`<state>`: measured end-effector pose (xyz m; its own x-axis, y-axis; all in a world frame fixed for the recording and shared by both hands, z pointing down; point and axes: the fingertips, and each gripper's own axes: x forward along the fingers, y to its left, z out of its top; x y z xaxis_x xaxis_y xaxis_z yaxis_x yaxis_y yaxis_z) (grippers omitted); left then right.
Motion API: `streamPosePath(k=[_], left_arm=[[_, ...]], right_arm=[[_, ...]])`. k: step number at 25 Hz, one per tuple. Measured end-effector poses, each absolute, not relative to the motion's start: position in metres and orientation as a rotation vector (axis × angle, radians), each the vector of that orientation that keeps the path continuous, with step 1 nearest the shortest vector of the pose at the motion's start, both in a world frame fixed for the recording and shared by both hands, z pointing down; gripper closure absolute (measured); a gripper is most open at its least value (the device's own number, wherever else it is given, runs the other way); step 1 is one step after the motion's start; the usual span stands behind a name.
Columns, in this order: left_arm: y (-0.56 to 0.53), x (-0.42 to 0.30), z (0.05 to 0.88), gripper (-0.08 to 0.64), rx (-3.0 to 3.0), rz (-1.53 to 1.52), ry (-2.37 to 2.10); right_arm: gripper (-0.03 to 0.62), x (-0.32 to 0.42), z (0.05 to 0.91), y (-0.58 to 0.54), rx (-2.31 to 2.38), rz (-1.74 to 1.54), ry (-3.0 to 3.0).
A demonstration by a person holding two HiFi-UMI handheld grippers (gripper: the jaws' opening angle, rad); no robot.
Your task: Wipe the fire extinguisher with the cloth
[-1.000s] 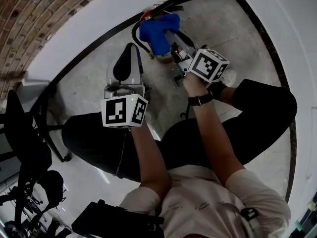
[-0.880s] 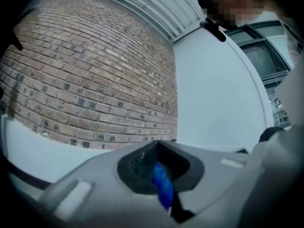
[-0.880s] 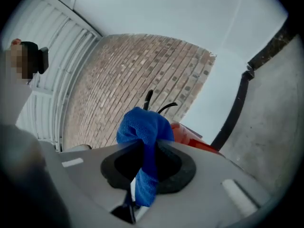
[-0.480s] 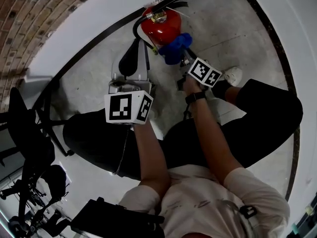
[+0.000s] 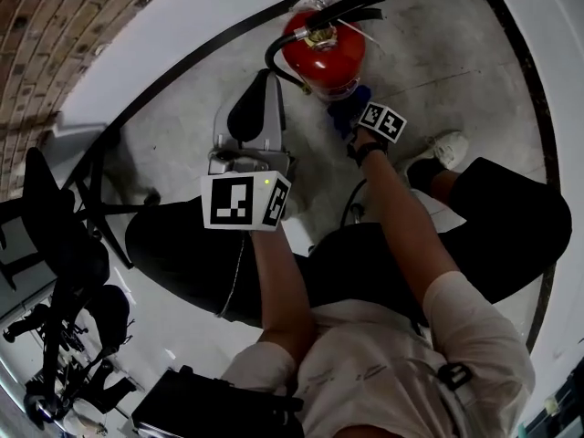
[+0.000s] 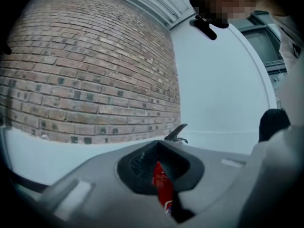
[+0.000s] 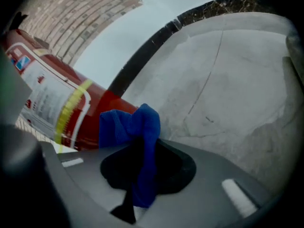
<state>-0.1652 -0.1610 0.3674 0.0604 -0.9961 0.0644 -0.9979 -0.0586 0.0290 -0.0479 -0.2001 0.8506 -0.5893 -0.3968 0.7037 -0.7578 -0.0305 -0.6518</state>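
The fire extinguisher (image 5: 324, 48) stands on the grey concrete floor (image 5: 438, 71), close to a white wall with a black skirting strip. It has a glossy red cylinder, a brass-coloured valve and black lever handles on top. A black hose curves down its side nearest the left gripper (image 5: 258, 94).

In the right gripper view, the extinguisher's (image 7: 52, 103) side carries a white printed label crossed by a yellow band, with bare red below it. The right gripper (image 7: 142, 160) is clamped on a bunched blue cloth (image 7: 137, 127). The cloth's free folds bulge out past the jaw tips and lie against the bare red lower part of the cylinder. In the head view the cloth (image 5: 351, 106) sits low on the extinguisher's side nearest the person.

The left gripper is held up beside the extinguisher, apart from it. Its jaws are drawn together on nothing. The thin slit between them shows a strip of the red cylinder (image 6: 162, 186) beyond.
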Motion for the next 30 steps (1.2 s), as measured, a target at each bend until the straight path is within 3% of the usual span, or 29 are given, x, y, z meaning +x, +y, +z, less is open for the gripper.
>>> streamPosePath(k=[3, 7, 12, 16, 21, 25, 30], left_arm=[[-0.167, -0.18, 0.358, 0.56, 2.239, 0.04, -2.13], [-0.178, -0.194, 0.33, 0.56, 2.289, 0.021, -2.137], [-0.185, -0.192, 0.292, 0.56, 2.389, -0.02, -2.094], [-0.186, -0.184, 0.274, 0.56, 2.445, -0.095, -2.033], [-0.187, -0.172, 0.259, 0.56, 2.472, -0.166, -1.992], [-0.19, -0.165, 0.249, 0.56, 2.46, -0.198, -1.998], [-0.195, -0.16, 0.243, 0.56, 2.447, -0.188, -2.013]], right_arm=[[0.534, -0.045, 0.856, -0.2, 1.171, 1.659, -1.896], [0.534, -0.041, 0.797, -0.218, 1.132, 1.881, -1.971], [0.532, -0.024, 0.646, -0.253, 1.089, 1.862, -2.289], [0.531, -0.042, 0.502, -0.241, 0.729, 1.837, -2.624], [0.533, -0.047, 0.396, -0.23, 0.362, 1.958, -2.89], [0.534, -0.078, 0.403, -0.24, 0.47, 1.757, -2.847], [0.535, -0.066, 0.444, -0.252, 0.614, 1.544, -2.705]])
